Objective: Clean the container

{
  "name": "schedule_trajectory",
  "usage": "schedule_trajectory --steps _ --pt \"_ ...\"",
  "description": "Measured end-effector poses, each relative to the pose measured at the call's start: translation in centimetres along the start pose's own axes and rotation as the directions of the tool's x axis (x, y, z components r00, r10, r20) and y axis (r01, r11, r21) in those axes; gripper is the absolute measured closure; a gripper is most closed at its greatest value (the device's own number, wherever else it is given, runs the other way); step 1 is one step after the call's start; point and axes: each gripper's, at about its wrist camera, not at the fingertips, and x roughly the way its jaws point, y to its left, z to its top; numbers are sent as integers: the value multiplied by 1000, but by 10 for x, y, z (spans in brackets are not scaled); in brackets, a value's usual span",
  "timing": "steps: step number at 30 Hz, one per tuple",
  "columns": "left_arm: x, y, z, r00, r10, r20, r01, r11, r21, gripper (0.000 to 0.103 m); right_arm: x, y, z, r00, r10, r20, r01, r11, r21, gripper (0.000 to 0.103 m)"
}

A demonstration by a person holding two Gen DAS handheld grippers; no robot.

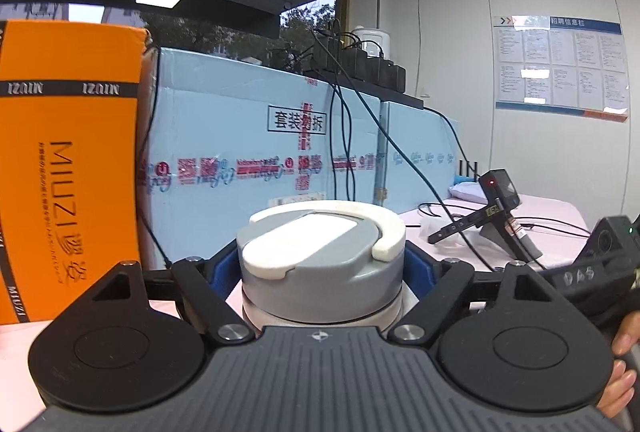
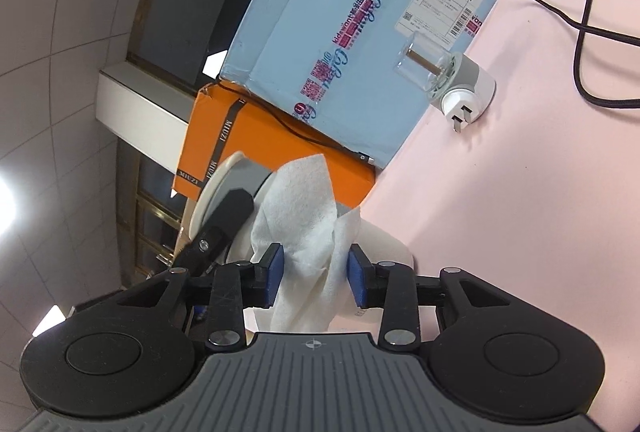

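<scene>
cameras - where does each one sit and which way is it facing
Left wrist: rides on the left gripper, facing level across the table at the container it clamps; a hand shows at right.
Right wrist: rides on the right gripper, rolled sideways, facing the white wipe it pinches against the container; the left gripper's finger shows.
Shared: container, orange box, blue box.

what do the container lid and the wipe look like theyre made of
Container lid: matte plastic by the look, grey with white parts, smooth moulded edges, no shine. Wipe: thin white paper or nonwoven cloth, soft creases and a faintly dimpled surface; which one is unclear.
</scene>
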Motion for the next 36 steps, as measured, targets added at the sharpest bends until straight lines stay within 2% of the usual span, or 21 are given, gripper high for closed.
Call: schedule_trajectory --steps 2,5,7,9,12,19,21,23,25,29,33,36 --pt "2 -1 1 1000 -4 -3 4 1000 -1 25 -1 1 -1 1000 9 7 -9 1000 -10 85" --pt "2 -1 1 1000 -5 -5 5 1000 -6 25 -3 5 -2 1000 15 25 -14 999 -37 90" --pt "2 2 3 1000 -14 -9 14 1000 -26 24 -5 5 -1 998 41 41 -39 999 -37 90" --pt "1 5 4 1000 -25 -10 25 998 -50 17 -9 6 0 995 77 64 -75 997 -34 92" --pt "-1 9 7 999 -42 -10 41 995 -86 15 -15 6 3 987 121 106 -118 993 -30 92" --pt "-21 16 17 994 -27 108 40 991 -128 14 -21 7 5 976 168 135 -165 986 -31 92" --pt "-26 18 20 990 -3 141 22 991 -132 12 -22 6 5 973 184 141 -182 983 -27 92" --pt "-28 20 22 987 43 152 -24 992 -126 0 -23 6 6 969 201 147 -199 980 -25 92" --pt "-27 22 22 987 99 130 -81 988 -133 0 -23 7 5 967 208 146 -206 978 -28 92" --pt "-19 29 21 985 161 66 -151 978 -142 0 -23 9 6 965 219 142 -215 976 -41 92" --pt "-14 33 17 983 179 39 -171 974 -151 0 -19 12 5 974 188 128 -181 982 -58 92" --pt "-14 31 17 981 187 44 -180 977 -117 0 -14 14 4 982 152 113 -143 986 -81 92"
